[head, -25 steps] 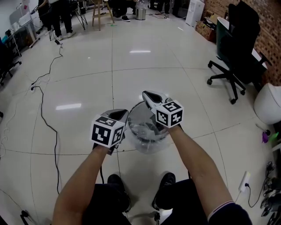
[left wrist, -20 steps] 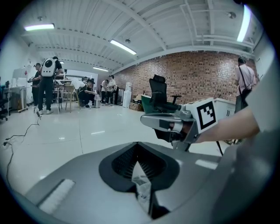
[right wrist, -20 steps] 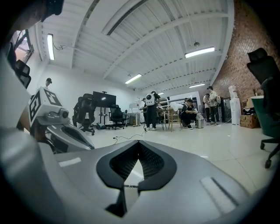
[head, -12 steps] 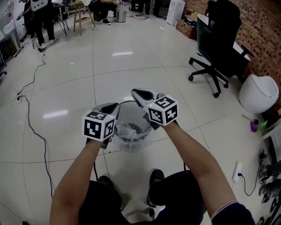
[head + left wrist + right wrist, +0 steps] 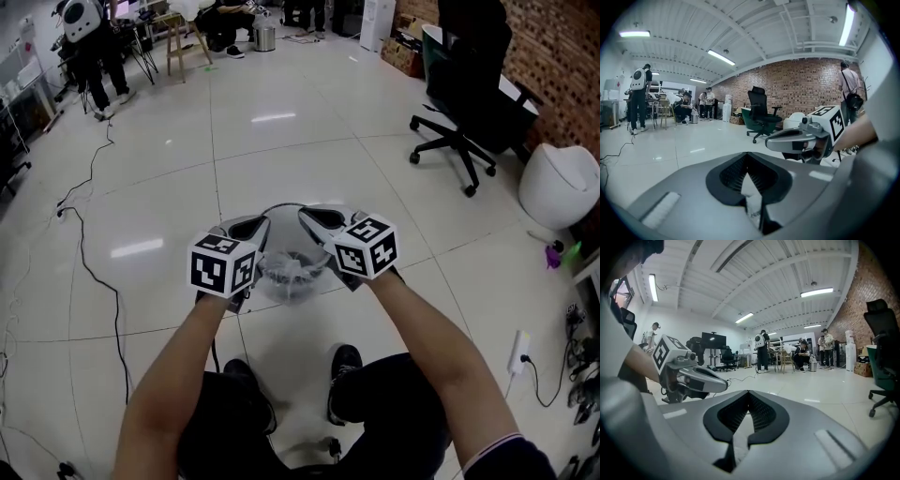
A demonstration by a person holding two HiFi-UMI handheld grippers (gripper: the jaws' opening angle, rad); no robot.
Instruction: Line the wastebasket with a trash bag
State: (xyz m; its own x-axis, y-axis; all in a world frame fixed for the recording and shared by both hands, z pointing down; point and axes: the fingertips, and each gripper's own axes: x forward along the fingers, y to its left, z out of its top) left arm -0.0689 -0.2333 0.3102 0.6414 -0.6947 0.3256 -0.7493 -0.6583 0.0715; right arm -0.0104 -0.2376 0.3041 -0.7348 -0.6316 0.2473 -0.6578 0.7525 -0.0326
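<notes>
A round wastebasket [image 5: 281, 208] with a dark rim stands on the floor between my knees. A clear trash bag [image 5: 292, 273] sits bunched at its mouth. My left gripper [image 5: 257, 227] is above the left of the rim, its jaws shut on a thin fold of the bag's film [image 5: 753, 206]. My right gripper [image 5: 311, 218] is above the right of the rim, likewise shut on pale film [image 5: 736, 446]. Both point nearly level, tips close together. Each gripper view shows the other gripper alongside: the right gripper [image 5: 799, 139] and the left gripper [image 5: 701, 379].
A black office chair [image 5: 464, 94] stands at the right, with a white rounded bin [image 5: 561, 183] beyond it. Cables [image 5: 89, 253] trail over the tiled floor at the left. A wall socket and plug [image 5: 518, 352] are at the lower right. People and a stool [image 5: 183, 37] are far back.
Both grippers have risen and drawn closer together over the basket, lifting the bag's film with them. The view has shifted slightly.
</notes>
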